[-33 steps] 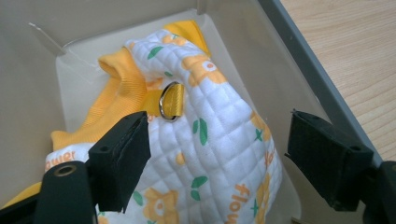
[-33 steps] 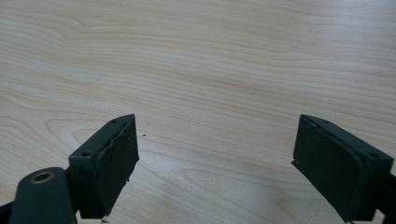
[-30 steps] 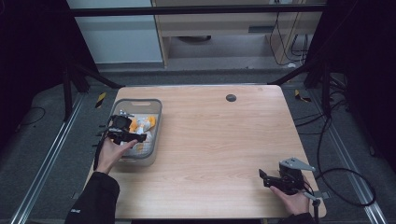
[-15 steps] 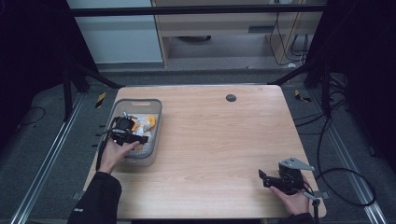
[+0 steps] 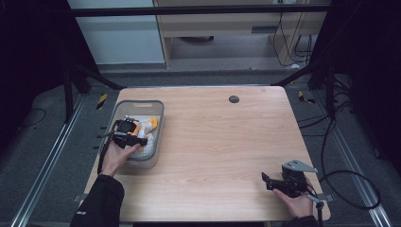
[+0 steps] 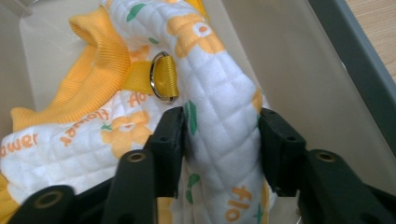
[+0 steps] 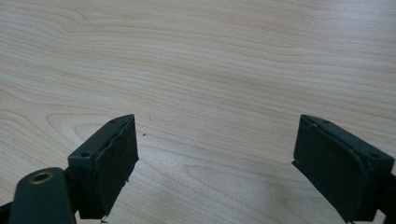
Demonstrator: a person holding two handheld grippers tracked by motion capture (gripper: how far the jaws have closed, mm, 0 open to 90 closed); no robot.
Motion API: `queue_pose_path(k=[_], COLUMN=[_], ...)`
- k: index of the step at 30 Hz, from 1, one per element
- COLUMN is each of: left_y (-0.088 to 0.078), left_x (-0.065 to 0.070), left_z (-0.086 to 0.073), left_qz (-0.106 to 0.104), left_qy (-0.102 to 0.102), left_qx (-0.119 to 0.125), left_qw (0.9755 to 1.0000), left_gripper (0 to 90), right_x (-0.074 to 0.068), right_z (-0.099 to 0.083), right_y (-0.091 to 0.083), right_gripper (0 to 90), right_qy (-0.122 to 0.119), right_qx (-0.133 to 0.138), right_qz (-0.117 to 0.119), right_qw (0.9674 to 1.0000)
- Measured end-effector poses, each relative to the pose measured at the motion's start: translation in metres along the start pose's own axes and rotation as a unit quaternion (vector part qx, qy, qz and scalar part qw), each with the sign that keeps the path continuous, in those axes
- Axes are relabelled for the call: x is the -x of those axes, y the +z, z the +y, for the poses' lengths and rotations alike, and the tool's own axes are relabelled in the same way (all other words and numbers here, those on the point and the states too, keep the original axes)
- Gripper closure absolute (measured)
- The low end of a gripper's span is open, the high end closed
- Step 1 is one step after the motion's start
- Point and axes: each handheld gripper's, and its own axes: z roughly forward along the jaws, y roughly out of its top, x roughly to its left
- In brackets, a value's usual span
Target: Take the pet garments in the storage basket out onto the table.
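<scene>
- While the left gripper [image 6: 219, 154] reaches down into the grey bin [image 5: 158, 120] at the left side of the table [image 5: 222, 142], its two black jaws sit on either side of a raised fold of quilted white cloth [image 6: 219, 116], one jaw against each face of the fold.
- That quilted white cloth carries orange flowers, green leaves and orange lettering, and it has a ribbed orange trim [image 6: 100, 65] along one edge.
- Beside the pinched fold, a metal ring [image 6: 161, 77] hangs in a yellow strap loop, just above the left-hand jaw in the left gripper view.
- From the high view, the left hand [image 5: 116, 158] rests at the near end of the bin with the gripper over the cloth, which lies inside the bin against its pale walls.
- Over at the near right corner of the table, the right hand [image 5: 295, 203] holds the right gripper [image 7: 217, 161] low above the bare wood.
- Its jaws stand wide apart with nothing between them, and the wood grain shows plainly through the gap.
- A small dark round spot [image 5: 233, 99] sits on the tabletop near the far edge, well apart from both grippers.
</scene>
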Motion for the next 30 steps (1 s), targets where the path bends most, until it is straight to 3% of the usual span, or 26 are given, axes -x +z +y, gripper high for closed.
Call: queue_pose_path(k=[7,15,30], left_y=[-0.002,-0.009,-0.053], left_x=[-0.003,-0.004,-0.009], left_z=[-0.001,-0.002,-0.003], left_qz=[0.001,0.004,0.006], left_qy=[-0.009,-0.01,-0.003], left_qx=[-0.005,0.004,0.058], left_qw=[0.9999,0.9999,0.9983], left_gripper=[68.0,73.9,75.7], right_x=[0.0,0.0,0.0], right_z=[0.0,0.0,0.0], right_y=[0.0,0.0,0.0], right_gripper=[13.5,13.6,13.6], right_qy=[0.001,0.001,-0.001], right_qx=[-0.001,-0.001,-0.001], right_qz=[0.001,0.001,-0.001], right_qw=[1.0,1.0,1.0])
